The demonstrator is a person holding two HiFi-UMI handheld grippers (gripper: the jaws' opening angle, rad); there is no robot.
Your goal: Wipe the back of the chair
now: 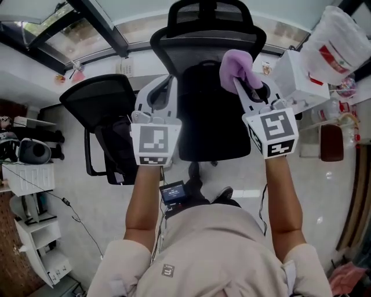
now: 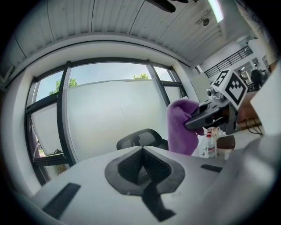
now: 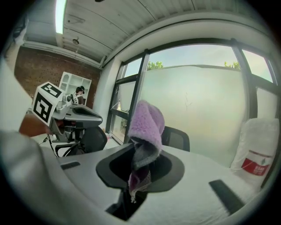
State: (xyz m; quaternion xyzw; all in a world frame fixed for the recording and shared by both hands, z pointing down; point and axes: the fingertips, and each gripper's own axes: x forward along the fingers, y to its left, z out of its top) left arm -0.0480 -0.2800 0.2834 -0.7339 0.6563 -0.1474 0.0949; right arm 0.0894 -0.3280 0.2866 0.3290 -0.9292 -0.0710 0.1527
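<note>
A black office chair stands in front of me, its mesh back [image 1: 207, 51] and headrest [image 1: 211, 14] on the window side and its seat [image 1: 211, 125] towards me. My right gripper [image 1: 246, 87] hovers over the seat's right side, shut on a purple cloth [image 1: 236, 68] that rises close to the chair back. In the right gripper view the cloth [image 3: 147, 127] sticks up from the jaws [image 3: 140, 154]. My left gripper [image 1: 155, 96] is at the chair's left edge, shut and holding nothing [image 2: 142, 149]. The left gripper view shows the cloth [image 2: 182, 127] to its right.
A second black chair [image 1: 98, 107] stands close on the left. At the right are a white box-like unit [image 1: 298, 75] and a white plastic bag [image 1: 339, 43]. A wall of windows [image 1: 75, 35] runs behind both chairs. White shelves [image 1: 35, 226] stand at the lower left.
</note>
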